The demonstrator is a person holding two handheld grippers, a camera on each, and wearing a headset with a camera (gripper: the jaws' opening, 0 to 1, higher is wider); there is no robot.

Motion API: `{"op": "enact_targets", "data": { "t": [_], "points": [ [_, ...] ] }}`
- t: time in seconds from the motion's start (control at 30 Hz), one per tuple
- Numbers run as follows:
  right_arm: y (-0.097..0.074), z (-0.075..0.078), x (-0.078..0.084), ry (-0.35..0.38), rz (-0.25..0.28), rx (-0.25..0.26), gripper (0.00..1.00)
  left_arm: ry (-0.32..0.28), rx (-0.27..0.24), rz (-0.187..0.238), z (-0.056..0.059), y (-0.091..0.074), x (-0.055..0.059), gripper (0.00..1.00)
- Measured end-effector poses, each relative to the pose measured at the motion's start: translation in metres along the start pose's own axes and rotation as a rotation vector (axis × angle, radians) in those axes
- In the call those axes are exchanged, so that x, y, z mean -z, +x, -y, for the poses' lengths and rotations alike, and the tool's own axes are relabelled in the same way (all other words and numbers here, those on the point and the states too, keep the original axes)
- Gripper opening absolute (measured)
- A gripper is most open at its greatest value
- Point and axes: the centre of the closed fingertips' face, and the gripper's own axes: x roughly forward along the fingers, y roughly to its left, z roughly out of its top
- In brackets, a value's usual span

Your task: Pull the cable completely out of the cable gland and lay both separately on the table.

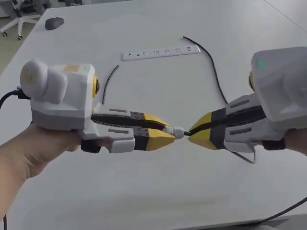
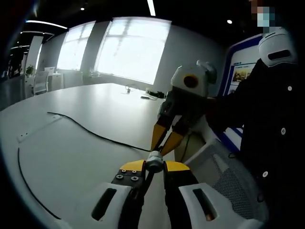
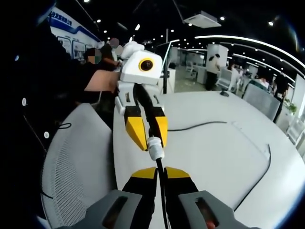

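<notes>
The pull itself looked to be the step in hand, with nothing yet laid down. The left claw [image 1: 165, 132] was pressed together on the white cable gland [image 1: 177, 131]. The right claw [image 1: 194, 135] pinched the thin black cable [image 3: 160, 167] just beside the gland's mouth. In the right gripper view the cable ran from the gland straight back between that claw's yellow tips. Gland and cable were joined and held in the air above the pale worktop [image 1: 158, 191], between the two claws, whose tips nearly met.

I judged that the next move called for a firm hold on the gland while the right claw drew straight away along the gland's axis, without bending the cable at the mouth. A fresh grip nearer the gland might be needed if much cable was left inside. How much had yet to come through could not be told: a dark line ran back between the left jaws, and whether it was cable or part of the claw was unclear.

The left hand [image 1: 33, 148] carried its claw from below, roughly level and pointing to the person's right. The right claw faced it head-on, so the two lay almost in one line, well clear of the power strip [image 1: 160, 51] farther back
</notes>
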Motion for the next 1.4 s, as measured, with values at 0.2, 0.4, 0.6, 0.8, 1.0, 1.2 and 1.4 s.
{"op": "enact_targets", "data": {
  "t": [0.2,0.4,0.6,0.8,1.0,1.2,1.4],
  "points": [
    [-0.003,0.008,0.008,0.046,-0.015,0.04,0.0,0.008,-0.015,-0.005,-0.004,0.003,0.001,0.15],
    [-0.007,0.017,0.018,0.072,-0.032,0.065,0.0,0.006,-0.021,-0.006,-0.006,0.001,0.001,0.15],
    [-0.016,0.026,0.032,0.107,-0.052,0.111,0.0,0.003,-0.025,-0.006,-0.008,-0.002,0.001,0.15],
    [-0.021,0.03,0.044,0.143,-0.063,0.137,0.0,0.001,-0.021,-0.009,-0.007,0.0,0.003,0.15],
    [-0.024,0.036,0.059,0.165,-0.093,0.17,0.0,0.002,-0.016,-0.021,-0.006,0.002,0.006,0.15],
    [-0.031,0.042,0.078,0.227,-0.119,0.194,0.0,-0.001,-0.02,-0.023,-0.005,0.001,0.006,0.15],
    [-0.036,0.048,0.09,0.266,-0.139,0.224,0.0,-0.005,-0.012,-0.029,-0.004,0.001,0.008,0.15]
  ]
}}
